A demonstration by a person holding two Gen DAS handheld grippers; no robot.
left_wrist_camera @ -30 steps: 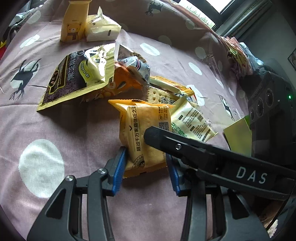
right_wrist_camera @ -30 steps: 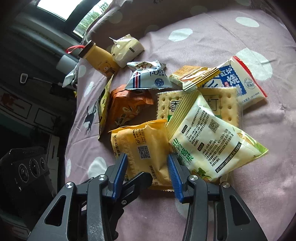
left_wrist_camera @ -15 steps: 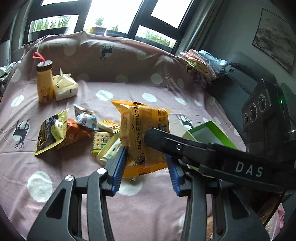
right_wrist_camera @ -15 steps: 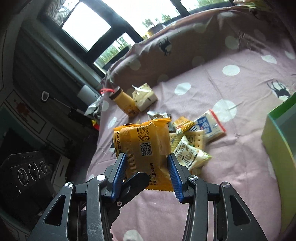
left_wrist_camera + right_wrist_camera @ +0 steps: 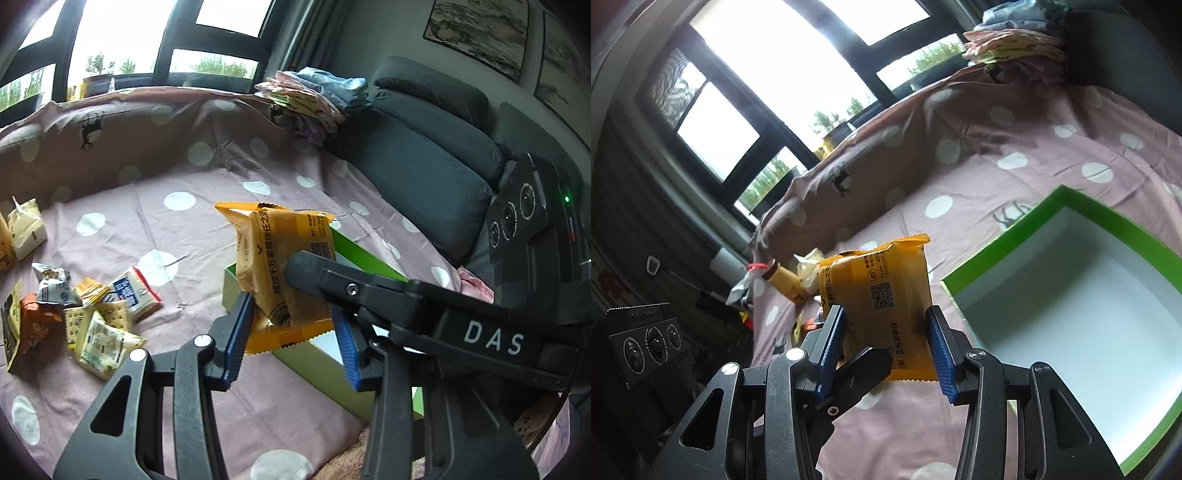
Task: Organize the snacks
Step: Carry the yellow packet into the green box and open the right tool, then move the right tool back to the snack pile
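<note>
Pinching with the left tongs (image 5: 291, 321) a yellow snack packet (image 5: 284, 266) low on its sides, pressing blue pads into both flanks and keeping it upright, clear of the bed (image 5: 184, 236). Hanging it in front of the green box (image 5: 369, 260) near the bed's right edge, well apart from the snack pile (image 5: 96, 317) toward the left edge. Angling this hand's tool forward and somewhat downward.

Gripping, in the right wrist view, that same packet with the right tongs (image 5: 886, 336), closing the pads on its lower edges just above the bottom seam. Pointing forward and down, with the open, empty box lying just beside the packet on the right.

Probably carrying toward the box. Risking a twist or tear in the wrapper by drifting the two hands apart or rolling them unevenly. Risking a slip on smooth foil through so low a hold. Possibly catching the box's near rim by lowering too soon.
</note>
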